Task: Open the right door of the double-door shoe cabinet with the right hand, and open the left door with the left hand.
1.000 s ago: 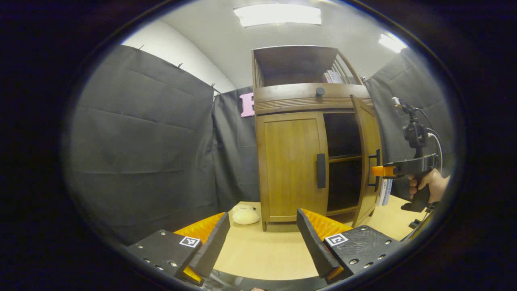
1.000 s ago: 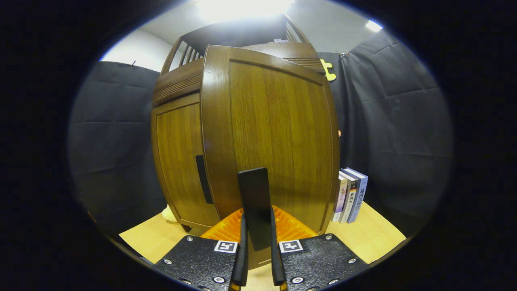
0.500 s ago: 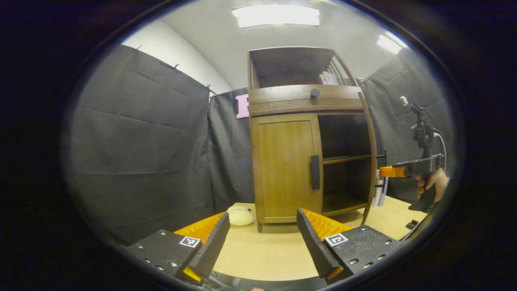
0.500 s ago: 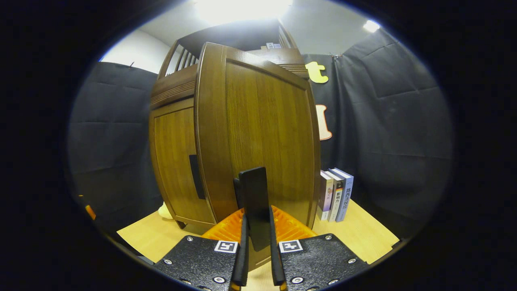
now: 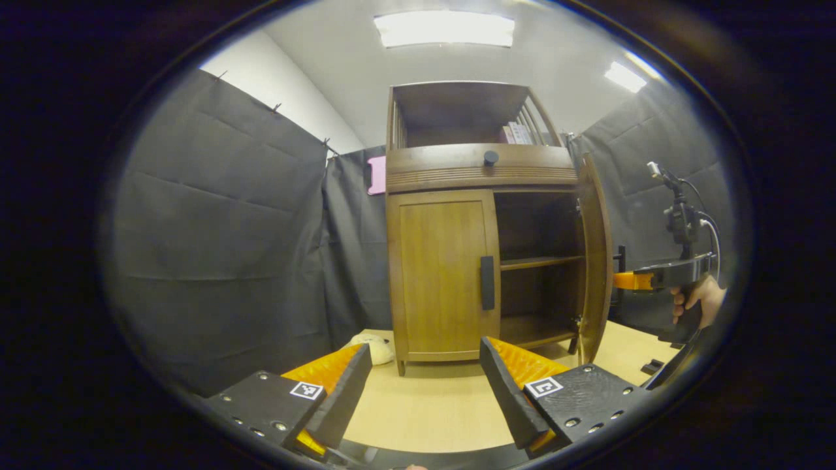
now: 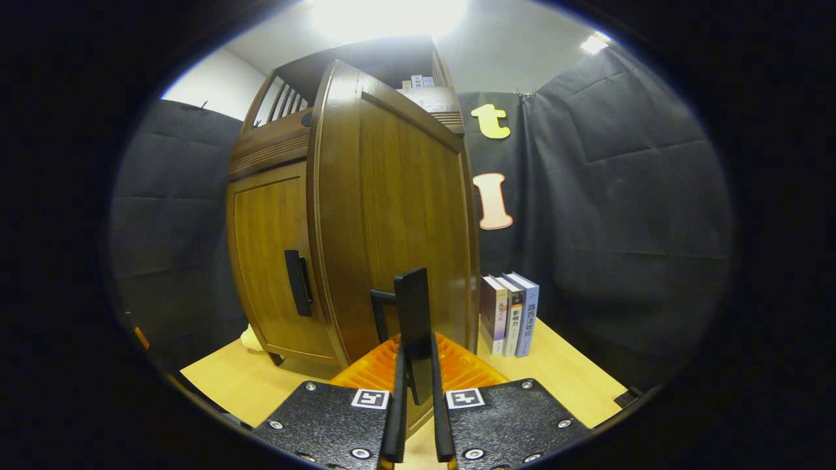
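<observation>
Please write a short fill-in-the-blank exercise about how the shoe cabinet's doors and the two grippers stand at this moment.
1. The right door of the shoe cabinet stands ____.
2. The right gripper is shut on that door's ____.
3. The left door is ____.
4. The left gripper, well short of the cabinet, has its jaws ____.

Missing words: open; handle; closed; open

cabinet: brown wood, smooth, slight sheen
door handle: dark, matt
tabletop: pale wood, smooth
books, lower right: glossy paper covers
</observation>
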The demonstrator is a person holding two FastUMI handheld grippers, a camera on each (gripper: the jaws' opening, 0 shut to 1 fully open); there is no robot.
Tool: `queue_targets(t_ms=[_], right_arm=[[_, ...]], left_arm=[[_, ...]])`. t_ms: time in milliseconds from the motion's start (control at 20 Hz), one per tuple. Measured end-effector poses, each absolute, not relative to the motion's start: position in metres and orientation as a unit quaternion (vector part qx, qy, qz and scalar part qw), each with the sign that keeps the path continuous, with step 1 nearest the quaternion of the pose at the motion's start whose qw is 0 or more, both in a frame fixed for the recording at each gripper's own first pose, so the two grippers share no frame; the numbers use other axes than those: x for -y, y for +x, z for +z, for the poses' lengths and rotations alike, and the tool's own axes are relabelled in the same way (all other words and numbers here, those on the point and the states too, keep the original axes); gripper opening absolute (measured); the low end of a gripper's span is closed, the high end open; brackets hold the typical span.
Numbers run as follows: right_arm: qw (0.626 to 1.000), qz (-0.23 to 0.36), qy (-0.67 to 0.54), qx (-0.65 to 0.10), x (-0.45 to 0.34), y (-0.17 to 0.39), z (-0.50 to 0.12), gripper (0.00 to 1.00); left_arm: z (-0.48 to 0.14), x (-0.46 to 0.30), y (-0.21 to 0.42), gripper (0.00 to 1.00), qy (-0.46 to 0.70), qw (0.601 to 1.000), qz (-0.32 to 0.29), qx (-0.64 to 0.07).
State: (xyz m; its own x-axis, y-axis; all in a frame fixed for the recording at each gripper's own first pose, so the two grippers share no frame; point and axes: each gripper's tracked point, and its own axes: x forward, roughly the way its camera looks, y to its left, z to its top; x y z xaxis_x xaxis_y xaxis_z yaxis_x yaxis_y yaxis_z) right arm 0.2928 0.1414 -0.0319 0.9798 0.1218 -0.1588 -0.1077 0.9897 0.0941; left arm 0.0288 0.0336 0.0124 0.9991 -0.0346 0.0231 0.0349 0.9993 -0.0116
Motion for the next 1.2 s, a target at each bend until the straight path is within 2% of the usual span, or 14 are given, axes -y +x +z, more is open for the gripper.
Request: queue_targets(t_ms=[100, 200, 250, 400, 500, 550, 600, 750, 800, 850, 900, 1000, 1050, 1200], right_arm=[[0.995, 0.046, 0.040, -0.083, -0.133, 0.292, -0.032, 0.16], [0.995, 0.033, 0.038, -0.084, -0.118, 0.286, -0.031, 0.14], [0.995, 0.029, 0.037, -0.087, -0.109, 0.284, -0.032, 0.14], [0.995, 0.013, 0.037, -0.092, -0.089, 0.286, -0.038, 0.14], [0.995, 0.006, 0.038, -0.093, -0.071, 0.287, -0.039, 0.14], [0.995, 0.002, 0.039, -0.096, -0.061, 0.287, -0.040, 0.12], [0.995, -0.002, 0.041, -0.096, -0.051, 0.288, -0.042, 0.02], [0.993, 0.017, 0.055, -0.103, -0.041, 0.287, -0.043, 0.07], [0.993, 0.024, 0.050, -0.104, -0.039, 0.289, -0.045, 0.00], [0.993, 0.028, 0.046, -0.103, -0.034, 0.289, -0.045, 0.00], [0.993, 0.029, 0.045, -0.101, -0.030, 0.286, -0.045, 0.06], [0.994, 0.021, 0.040, -0.094, -0.014, 0.280, -0.043, 0.03], [0.995, 0.018, 0.036, -0.090, -0.005, 0.276, -0.042, 0.10], [0.995, 0.035, 0.034, -0.082, 0.007, 0.266, -0.038, 0.14]], left_arm=[[0.007, -0.031, 0.031, 1.00, 0.002, 1.000, -0.028, 0.009], [0.009, -0.026, 0.033, 0.88, -0.002, 0.999, -0.041, 0.006], [0.010, -0.022, 0.034, 0.95, -0.004, 0.999, -0.048, 0.005], [0.016, -0.013, 0.045, 1.00, -0.001, 0.998, -0.059, 0.008], [0.018, -0.009, 0.052, 0.95, -0.003, 0.998, -0.063, 0.008], [0.019, -0.007, 0.056, 1.00, -0.001, 0.998, -0.064, 0.003], [0.021, -0.006, 0.059, 0.95, 0.001, 0.998, -0.063, -0.001], [0.035, 0.007, 0.075, 1.00, 0.002, 0.997, -0.074, 0.007], [0.037, 0.010, 0.079, 1.00, 0.006, 0.997, -0.073, 0.006], [0.040, 0.018, 0.082, 1.00, 0.007, 0.997, -0.072, 0.007], [0.045, 0.026, 0.085, 1.00, 0.006, 0.997, -0.073, 0.009], [0.052, 0.037, 0.095, 1.00, 0.009, 0.997, -0.073, 0.010], [0.054, 0.043, 0.098, 1.00, 0.013, 0.997, -0.072, 0.012], [0.062, 0.067, 0.097, 1.00, 0.016, 0.997, -0.070, 0.016]])
